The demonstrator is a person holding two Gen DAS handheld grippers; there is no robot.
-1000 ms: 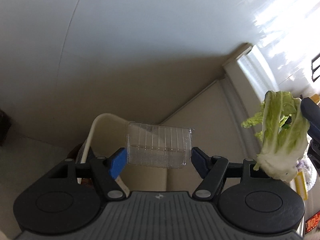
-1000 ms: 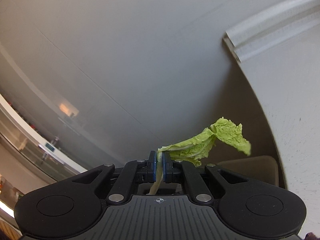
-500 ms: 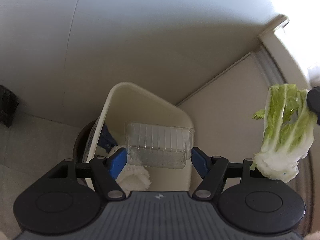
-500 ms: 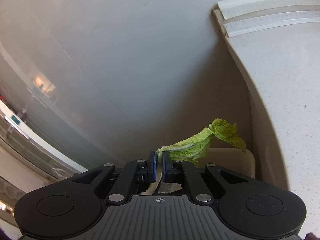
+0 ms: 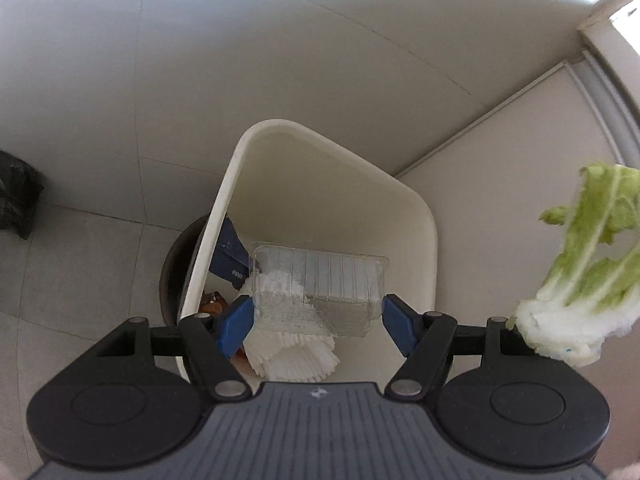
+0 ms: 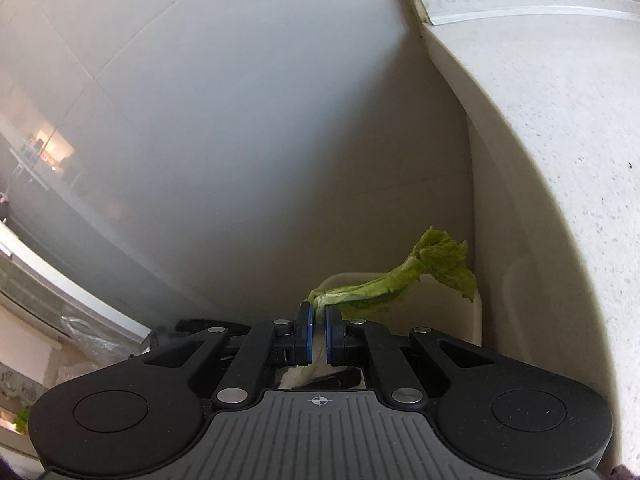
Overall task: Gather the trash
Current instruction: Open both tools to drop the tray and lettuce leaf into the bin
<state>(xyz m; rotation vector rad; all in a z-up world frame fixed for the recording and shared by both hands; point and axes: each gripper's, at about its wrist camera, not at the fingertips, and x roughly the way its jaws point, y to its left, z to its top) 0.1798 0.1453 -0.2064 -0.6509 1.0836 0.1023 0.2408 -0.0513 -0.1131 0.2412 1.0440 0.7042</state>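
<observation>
At nine o'clock in the left wrist view a dark bag (image 5: 18,192) sits on the tiled floor. At the centre, the cream trash bin (image 5: 428,240) now fills the middle of the frame, where a second ago only a sliver of its rim showed: the left gripper (image 5: 316,316) has come down over its mouth. Its jaws are clamped on a clear plastic clamshell (image 5: 320,288), one blue pad against each short end, and the box hangs above the white crumpled paper (image 5: 292,352) and a blue carton (image 5: 230,256) already in the bin. At three o'clock the cabbage leaf (image 5: 588,276) dangles outside the bin's rim, beside it.

In the right wrist view the right gripper (image 6: 316,330) is pinched shut on that leaf's pale stalk, the green tip (image 6: 440,260) flopping toward one o'clock; the bin's rim (image 6: 474,312) has risen into sight behind it.

Judged so, the clamshell looks ready to drop, while the leaf needs carrying further over the opening.
</observation>
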